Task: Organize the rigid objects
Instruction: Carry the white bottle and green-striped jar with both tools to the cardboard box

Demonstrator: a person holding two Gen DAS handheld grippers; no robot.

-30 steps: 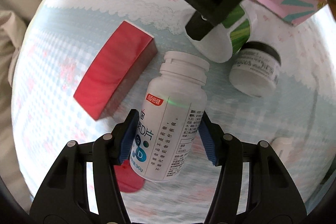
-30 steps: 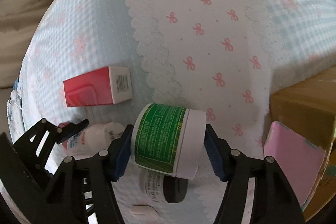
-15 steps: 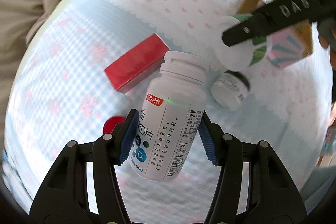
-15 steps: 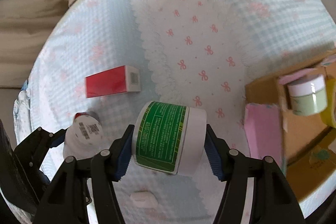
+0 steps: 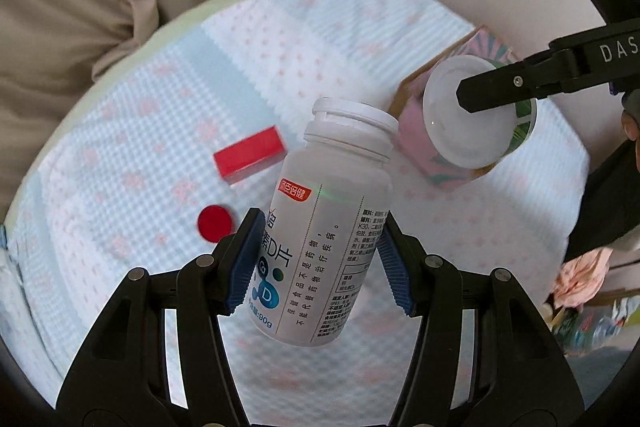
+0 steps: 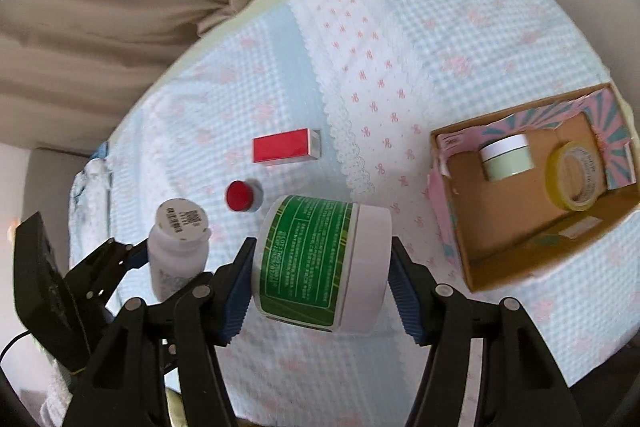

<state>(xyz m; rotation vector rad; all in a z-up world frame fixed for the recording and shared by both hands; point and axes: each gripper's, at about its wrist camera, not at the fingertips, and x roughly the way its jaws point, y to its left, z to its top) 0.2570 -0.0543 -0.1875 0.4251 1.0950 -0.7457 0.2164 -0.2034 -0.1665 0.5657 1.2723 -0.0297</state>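
Gripping pill bottle (image 5: 326, 227), green-labelled jar (image 6: 320, 263)

A quilted pale-blue cloth (image 6: 224, 95) with pink bows and a scalloped white strip (image 6: 360, 59) covers the round table. Beige curtain folds (image 6: 108, 11) hang behind it. Something pink, possibly crumpled fabric (image 5: 580, 277), lies below the table's edge.

Round table (image 6: 460, 39) under a pale blue and white cloth with pink bows, red box (image 6: 286, 145) ahead of the right tool, red-capped jar (image 6: 242, 195) nearer it, open cardboard box (image 6: 516, 223) to its right
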